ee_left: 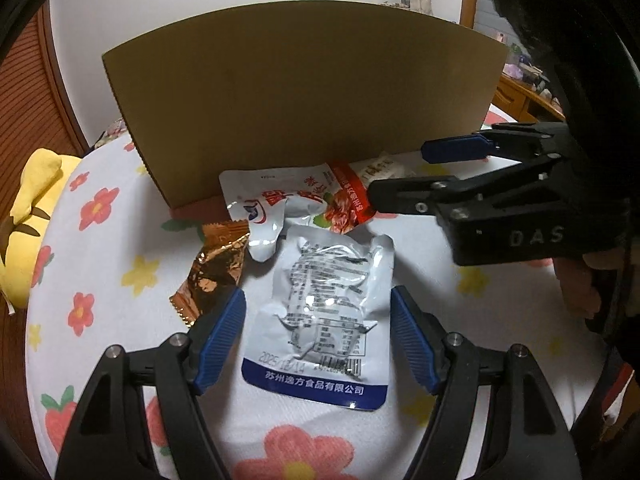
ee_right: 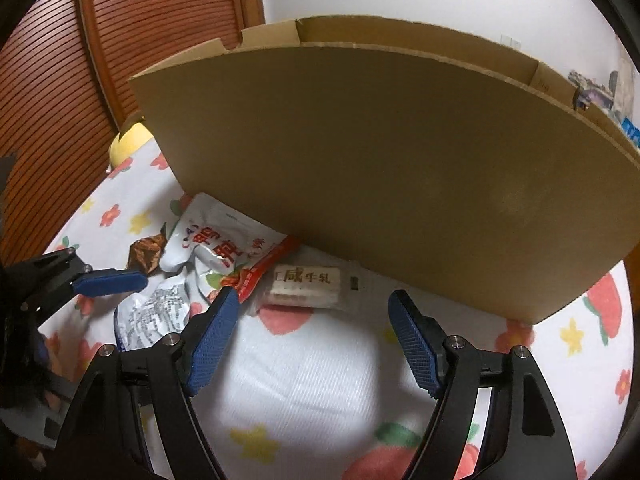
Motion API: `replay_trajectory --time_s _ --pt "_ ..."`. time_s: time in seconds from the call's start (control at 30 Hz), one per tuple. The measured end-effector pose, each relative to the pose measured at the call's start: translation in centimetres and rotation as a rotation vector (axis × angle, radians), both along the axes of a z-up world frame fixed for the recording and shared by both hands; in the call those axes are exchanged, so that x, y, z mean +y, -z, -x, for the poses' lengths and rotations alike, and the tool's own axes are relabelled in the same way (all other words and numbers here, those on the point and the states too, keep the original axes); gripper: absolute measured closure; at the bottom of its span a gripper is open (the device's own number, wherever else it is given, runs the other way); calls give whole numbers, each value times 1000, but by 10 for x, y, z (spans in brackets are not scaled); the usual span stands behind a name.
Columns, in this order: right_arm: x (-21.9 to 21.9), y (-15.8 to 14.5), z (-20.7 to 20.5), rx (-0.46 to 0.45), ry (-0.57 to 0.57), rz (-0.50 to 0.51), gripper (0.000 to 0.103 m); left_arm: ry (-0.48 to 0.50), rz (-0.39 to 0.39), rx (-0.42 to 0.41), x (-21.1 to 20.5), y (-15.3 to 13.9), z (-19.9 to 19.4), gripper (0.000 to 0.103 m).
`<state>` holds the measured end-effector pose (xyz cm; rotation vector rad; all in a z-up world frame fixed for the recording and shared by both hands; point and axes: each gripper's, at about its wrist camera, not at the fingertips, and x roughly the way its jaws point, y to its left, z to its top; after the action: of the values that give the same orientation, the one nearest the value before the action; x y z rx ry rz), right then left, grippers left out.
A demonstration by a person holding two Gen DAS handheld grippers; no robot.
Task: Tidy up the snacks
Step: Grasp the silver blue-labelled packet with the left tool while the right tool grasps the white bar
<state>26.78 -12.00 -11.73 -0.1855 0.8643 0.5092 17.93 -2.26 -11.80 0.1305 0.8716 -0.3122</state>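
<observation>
The left gripper (ee_left: pixel 318 316) is hanging released, its blue ribbed pads standing on either side of a crinkled silver foil snack pouch with a blue bottom band and printed label (ee_left: pixel 326 320), the pads apart from the pouch's edges rather than pressing them. That pouch is lying flat on the white cloth printed with red and yellow flowers (ee_left: pixel 120 240). Just beside the left pad, a shiny copper-brown foil wrapper with serrated ends (ee_left: pixel 214 268) is lying with its lower end partly behind the finger. Beyond the silver pouch, a white and red snack bag with large red characters (ee_left: pixel 296 200) is lying crumpled against the foot of a tall brown cardboard box wall (ee_left: pixel 304 100), which is standing upright and blocking everything behind it. The right gripper (ee_right: pixel 314 320) is also standing open with nothing between its pads, hovering over bare cloth; in the left wrist view it is reaching in from the right with its near black finger overlapping the red end of the white and red bag. Ahead of it, a pale clear-wrapped rectangular bar with brown characters (ee_right: pixel 306 282) is lying at the base of the cardboard, touching the red end of that bag. A yellow plush toy (ee_left: pixel 30 216) is sitting at the cloth's far left edge, near a reddish slatted wooden panel (ee_right: pixel 140 40).
</observation>
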Motion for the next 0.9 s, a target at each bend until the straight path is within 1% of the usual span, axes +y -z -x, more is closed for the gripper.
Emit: replay_trajectory --time_s 0.1,0.2,0.3,0.33,0.37,0.6,0.67,0.77,0.9 --pt "3 4 -4 4 -8 16 25 -1 13 2 2 0 0 29" --pt "8 6 -7 6 -24 34 27 0 10 1 5 0 1 29" --pt "9 6 -9 9 -35 25 31 1 7 1 3 0 0 28" --pt "9 6 -9 11 -41 17 35 1 8 1 3 0 -1 28" --pt "10 5 -9 13 -44 11 36 1 8 1 3 -1 -1 28" --pt "-6 -7 -2 -2 -30 -13 37 1 5 0 2 0 -1 28" --pt "-8 -8 -1 -5 -27 -4 37 0 6 0 2 0 -1 28" --pt "-4 -2 -5 -6 -11 41 37 0 5 0 2 0 -1 28" --pt "0 4 -8 16 -16 23 37 0 5 0 1 0 -1 28"
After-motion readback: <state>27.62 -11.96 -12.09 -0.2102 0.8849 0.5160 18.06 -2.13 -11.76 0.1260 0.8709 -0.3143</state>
